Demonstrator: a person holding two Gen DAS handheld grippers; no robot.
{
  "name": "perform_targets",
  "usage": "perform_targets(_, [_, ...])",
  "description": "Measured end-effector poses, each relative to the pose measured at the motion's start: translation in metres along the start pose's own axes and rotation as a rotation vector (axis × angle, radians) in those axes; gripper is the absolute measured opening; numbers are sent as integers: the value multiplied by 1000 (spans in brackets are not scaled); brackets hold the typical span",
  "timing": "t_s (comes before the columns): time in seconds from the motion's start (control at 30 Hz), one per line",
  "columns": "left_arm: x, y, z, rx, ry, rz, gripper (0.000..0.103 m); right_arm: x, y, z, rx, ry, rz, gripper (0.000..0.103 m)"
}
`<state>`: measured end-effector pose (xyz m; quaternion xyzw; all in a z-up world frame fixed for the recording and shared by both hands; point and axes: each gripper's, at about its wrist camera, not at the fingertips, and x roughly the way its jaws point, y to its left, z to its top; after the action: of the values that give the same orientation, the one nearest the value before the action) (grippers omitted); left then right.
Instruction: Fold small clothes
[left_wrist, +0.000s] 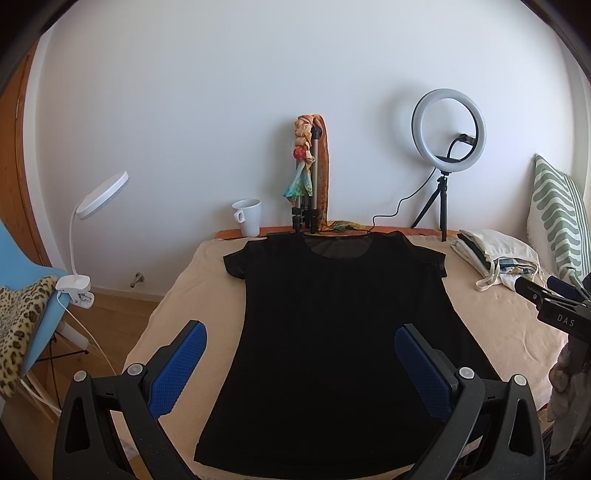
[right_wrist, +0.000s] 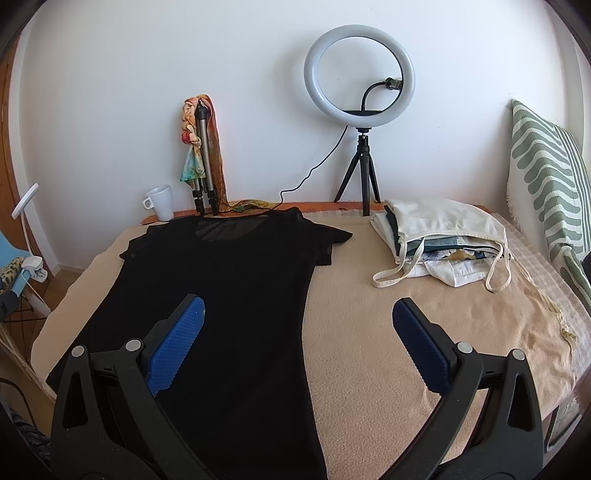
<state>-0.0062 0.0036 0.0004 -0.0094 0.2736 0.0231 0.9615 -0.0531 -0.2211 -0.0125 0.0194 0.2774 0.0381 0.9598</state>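
Note:
A black short-sleeved T-shirt (left_wrist: 332, 332) lies flat and spread out on a beige blanket (left_wrist: 509, 325), neckline toward the wall; it also shows in the right wrist view (right_wrist: 221, 295). My left gripper (left_wrist: 301, 332) is open and empty, hovering over the shirt's lower left part. My right gripper (right_wrist: 297, 310) is open and empty, over the shirt's right edge and the blanket (right_wrist: 406, 288). Part of the right gripper's body shows at the right edge of the left wrist view (left_wrist: 554, 306).
A cream tote bag (right_wrist: 443, 236) with folded clothes lies at the back right. A ring light on a tripod (right_wrist: 360, 85), a folded tripod with a scarf (right_wrist: 201, 147) and a white mug (right_wrist: 160, 203) stand by the wall. A green-patterned pillow (right_wrist: 546, 177) is right; a clip lamp (left_wrist: 99, 206) is left.

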Motion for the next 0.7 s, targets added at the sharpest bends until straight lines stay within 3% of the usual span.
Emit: perform_targets(0.7, [0, -2, 1, 2, 1, 0, 103, 1, -4, 1, 8, 3, -4, 103])
